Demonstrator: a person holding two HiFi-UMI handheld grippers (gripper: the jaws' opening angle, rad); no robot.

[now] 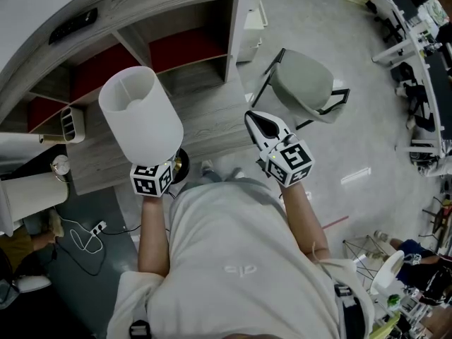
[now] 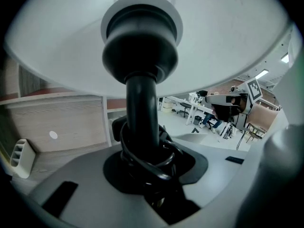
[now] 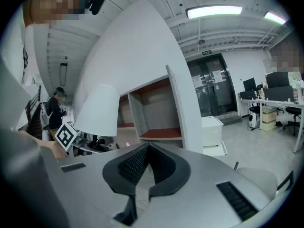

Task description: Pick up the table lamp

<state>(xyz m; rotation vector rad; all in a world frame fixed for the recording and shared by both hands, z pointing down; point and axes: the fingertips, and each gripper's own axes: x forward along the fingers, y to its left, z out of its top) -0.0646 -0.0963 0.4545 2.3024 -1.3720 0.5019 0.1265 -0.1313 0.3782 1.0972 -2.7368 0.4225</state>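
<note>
Left gripper [image 2: 142, 161] clenched on table lamp [image 1: 141, 115], jaws pressed on the black stem [image 2: 141, 113] low down, where the dark cord [image 2: 154, 167] was looped round it. White shade [image 2: 228, 37] sat directly above the left jaws, filling most of that gripper's view. Lamp was clear of any surface, tilted away from the holder. Right gripper [image 3: 148, 146] closed, jaw tips met, nothing between them; lamp was off to its left, apart. Wooden shelf unit [image 1: 176, 55] lay ahead of both grippers, grey chair [image 1: 304, 83] beyond the right one.
</note>
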